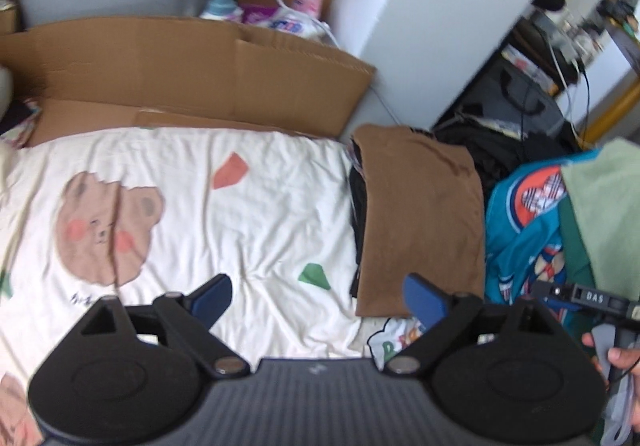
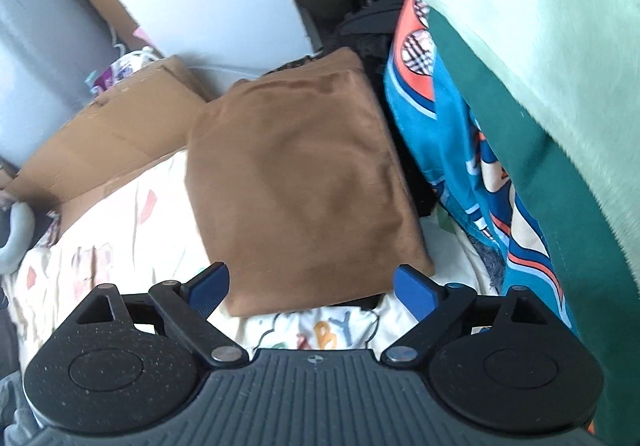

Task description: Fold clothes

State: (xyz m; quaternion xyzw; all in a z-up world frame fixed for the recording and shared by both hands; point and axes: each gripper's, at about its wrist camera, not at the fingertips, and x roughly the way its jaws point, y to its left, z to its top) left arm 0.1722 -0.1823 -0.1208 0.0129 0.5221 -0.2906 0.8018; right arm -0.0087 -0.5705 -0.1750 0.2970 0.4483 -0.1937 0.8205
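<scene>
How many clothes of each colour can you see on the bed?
Brown: 1, the folded brown garment on top of the stack.
Black: 1, the black garment peeking out beneath it.
Blue patterned: 1, the blue patterned garment beside it.
Green: 1, the green garment hanging at the right.
Total: 4 that I can tell apart.

Soft, even daylight – no hard shadows. Both views are smeared by motion blur (worst toward the rims), and the fisheye bends the cardboard (image 1: 200, 58) edges; corners go black.
</scene>
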